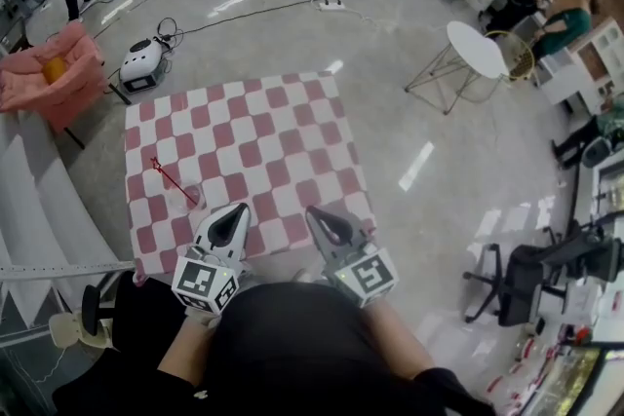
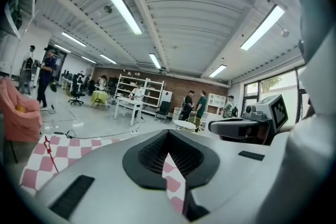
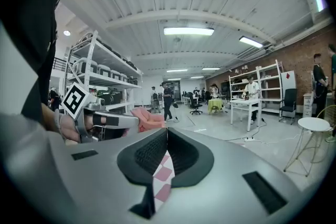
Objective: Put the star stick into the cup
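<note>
star stick (image 1: pixel 172 180) ×1 on checkered cloth (image 1: pixel 263 127) ×1 | left gripper (image 1: pixel 238 208) closed, empty | right gripper (image 1: pixel 312 211) closed, empty

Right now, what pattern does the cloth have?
Pink-and-white checks cover the cloth, clearest in the head view.

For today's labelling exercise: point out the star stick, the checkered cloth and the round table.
Star stick (image 1: pixel 175 181), head view, middle of its red shaft.
Checkered cloth (image 1: pixel 263 127), head view, bare patch near its centre.
Round table (image 1: pixel 476 49), head view, its white top.
</note>
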The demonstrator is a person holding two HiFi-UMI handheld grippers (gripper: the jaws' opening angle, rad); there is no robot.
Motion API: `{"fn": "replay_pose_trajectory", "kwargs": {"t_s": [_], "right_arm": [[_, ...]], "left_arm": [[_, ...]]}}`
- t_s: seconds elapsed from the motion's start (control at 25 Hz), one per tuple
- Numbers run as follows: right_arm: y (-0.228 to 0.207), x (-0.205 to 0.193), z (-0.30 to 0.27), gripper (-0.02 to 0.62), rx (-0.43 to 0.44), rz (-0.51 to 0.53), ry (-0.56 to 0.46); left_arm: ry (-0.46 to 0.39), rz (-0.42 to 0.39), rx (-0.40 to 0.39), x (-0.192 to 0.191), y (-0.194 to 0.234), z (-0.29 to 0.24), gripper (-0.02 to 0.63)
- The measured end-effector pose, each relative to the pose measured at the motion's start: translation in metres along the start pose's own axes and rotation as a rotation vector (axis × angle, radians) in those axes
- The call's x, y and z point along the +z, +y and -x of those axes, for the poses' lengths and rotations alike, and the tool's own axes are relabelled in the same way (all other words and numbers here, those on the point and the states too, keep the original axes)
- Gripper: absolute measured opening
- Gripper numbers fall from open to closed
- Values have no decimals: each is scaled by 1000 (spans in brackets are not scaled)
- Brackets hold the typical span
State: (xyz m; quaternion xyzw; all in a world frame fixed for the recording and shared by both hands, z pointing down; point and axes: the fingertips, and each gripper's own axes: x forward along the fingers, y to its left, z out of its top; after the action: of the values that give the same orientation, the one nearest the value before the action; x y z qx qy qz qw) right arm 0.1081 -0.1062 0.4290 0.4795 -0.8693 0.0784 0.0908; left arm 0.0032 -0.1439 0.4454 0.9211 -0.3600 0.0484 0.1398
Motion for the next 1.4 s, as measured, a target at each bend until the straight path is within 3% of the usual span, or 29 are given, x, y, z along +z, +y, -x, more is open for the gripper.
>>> {"fn": "replay_pose_trajectory", "kwargs": {"t_s": [0.44,0.8,1.4], "right_arm": [[-55,-10,57,17,-132,-40,-39],[-66,-15,78,17,-203,-42,-47],[-62,-19,77,17,-222,-43,-30]], "left_arm": [[55,-54,-135,-4,-67,-49,42],[85,-74,-249,-8,-100,-65,41],[98,-88,-244,-10,-99,-58,43]]}}
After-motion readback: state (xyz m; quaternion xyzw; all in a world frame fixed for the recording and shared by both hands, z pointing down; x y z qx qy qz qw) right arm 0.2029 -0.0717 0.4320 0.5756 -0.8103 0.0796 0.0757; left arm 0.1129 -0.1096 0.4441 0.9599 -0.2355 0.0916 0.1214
